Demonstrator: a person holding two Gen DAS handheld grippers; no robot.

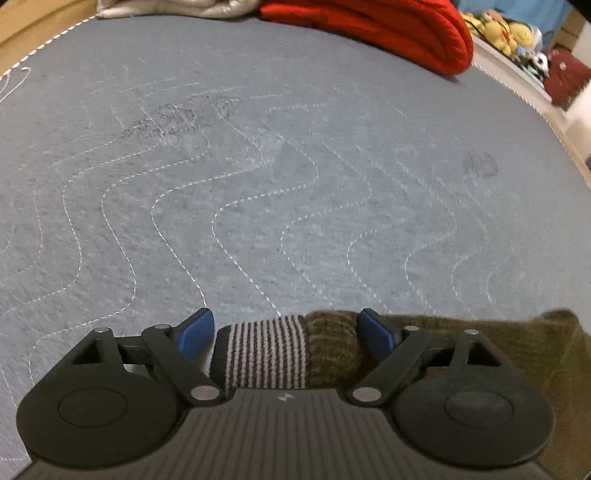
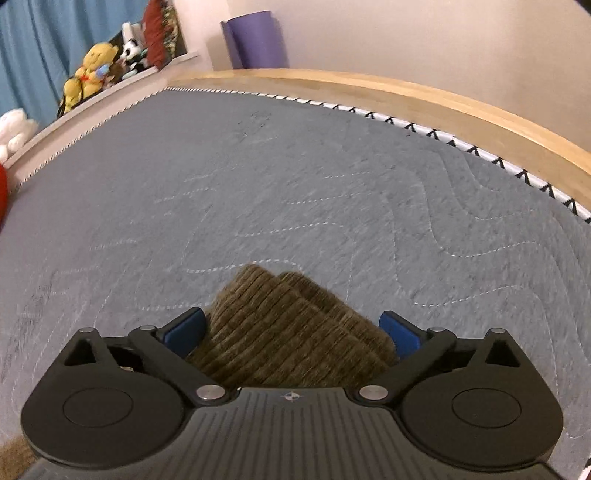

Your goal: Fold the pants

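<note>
The pants (image 1: 517, 350) are olive-brown ribbed fabric lying on the grey quilted mattress (image 1: 258, 184). Their black-and-white striped cuff (image 1: 266, 354) sits between the blue pads of my left gripper (image 1: 288, 332), which stands open; the left pad is clear of the cuff and the right pad is next to the olive cloth. In the right wrist view a folded edge of the pants (image 2: 280, 302) lies between the wide-apart pads of my right gripper (image 2: 291, 328), which is open too. The gripper bodies hide the rest of the garment.
A red blanket (image 1: 388, 29) and a pale grey bundle (image 1: 166, 7) lie at the mattress's far end. Plush toys (image 2: 88, 70) sit on a side ledge. A wooden bed rail (image 2: 443, 99) runs along the far edge, with a purple roll (image 2: 255, 40) behind it.
</note>
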